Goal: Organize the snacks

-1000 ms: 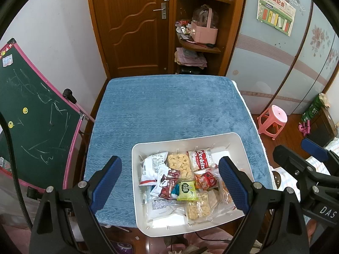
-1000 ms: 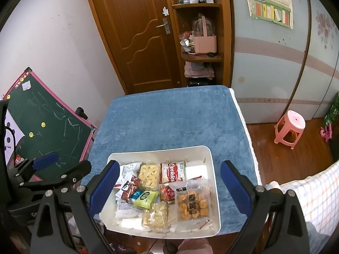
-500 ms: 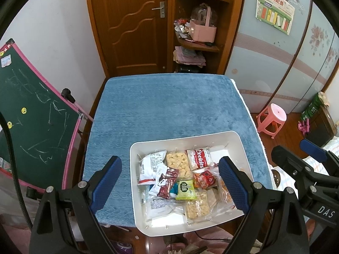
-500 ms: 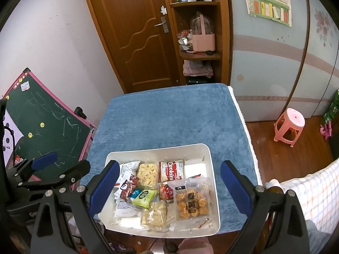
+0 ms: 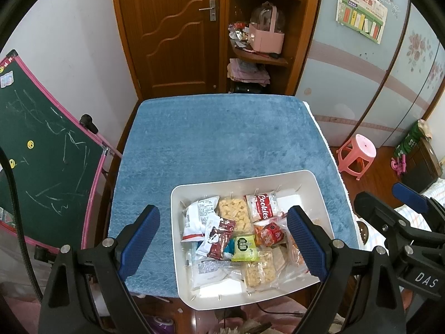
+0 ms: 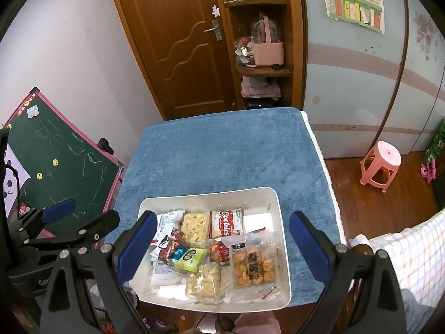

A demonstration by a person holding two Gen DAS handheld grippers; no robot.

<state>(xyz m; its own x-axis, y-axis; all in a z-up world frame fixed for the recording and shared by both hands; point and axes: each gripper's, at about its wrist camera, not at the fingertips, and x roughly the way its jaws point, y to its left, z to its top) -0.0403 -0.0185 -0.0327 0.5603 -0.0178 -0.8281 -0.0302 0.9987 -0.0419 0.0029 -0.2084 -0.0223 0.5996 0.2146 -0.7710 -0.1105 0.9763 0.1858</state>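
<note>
Filling a rounded white plastic tray, crinkly snack packets on plush blue cloth

Both cameras look forward and steeply down from above the near edge of the blue-covered surface, toward the wooden door behind it. The left wrist view sits left of the white tray, so the tray lies right of its centre. The right wrist view sits further right, with the tray nearly centred. Both share tray, surface, door, chalkboard and pink stool.
</note>
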